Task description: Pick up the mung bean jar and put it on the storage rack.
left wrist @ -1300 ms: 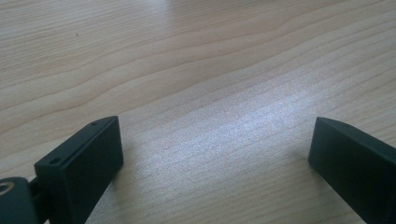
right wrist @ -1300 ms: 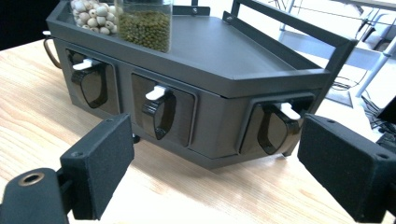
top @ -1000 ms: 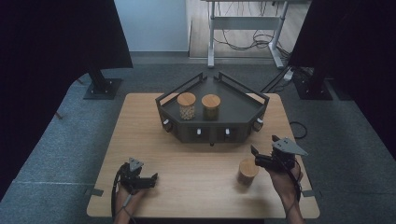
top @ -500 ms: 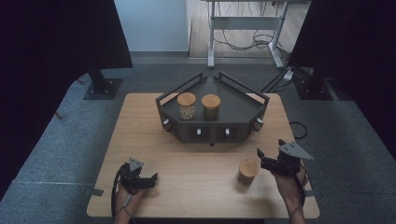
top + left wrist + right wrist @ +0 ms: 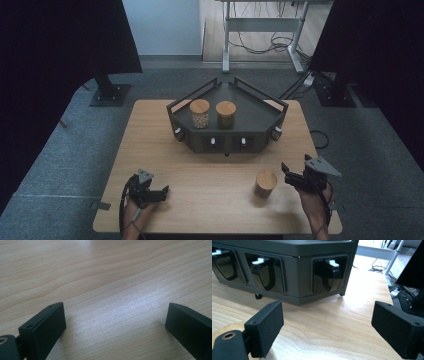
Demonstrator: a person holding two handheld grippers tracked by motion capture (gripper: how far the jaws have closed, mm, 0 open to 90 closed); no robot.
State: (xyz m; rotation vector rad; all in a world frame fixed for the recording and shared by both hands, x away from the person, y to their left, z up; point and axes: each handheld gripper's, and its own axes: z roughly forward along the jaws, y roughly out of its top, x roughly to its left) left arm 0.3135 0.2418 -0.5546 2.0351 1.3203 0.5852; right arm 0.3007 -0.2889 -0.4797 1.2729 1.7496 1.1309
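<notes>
A small jar with a wooden lid (image 5: 265, 183) stands alone on the wooden table (image 5: 210, 170), right of centre. My right gripper (image 5: 286, 173) is just right of it, apart from it, its jaws pointing left. In the right gripper view it (image 5: 327, 322) is open with bare wood between the fingers (image 5: 265, 327), and a curved pale edge, likely the jar's lid (image 5: 216, 340), peeks in at the bottom left. My left gripper (image 5: 163, 192) rests low at the front left, open, and faces plain tabletop (image 5: 115, 290).
A dark grey angular tray (image 5: 227, 145) sits at the back middle of the table with two wooden-lidded jars (image 5: 200, 113) (image 5: 225, 114) on it. Its front wall carries black recessed handles with white tabs (image 5: 329, 272). Black stands and cables lie beyond the table.
My right gripper has drawn back to the right and lower, away from the lone jar, which stays standing in place. The left gripper has not moved.
</notes>
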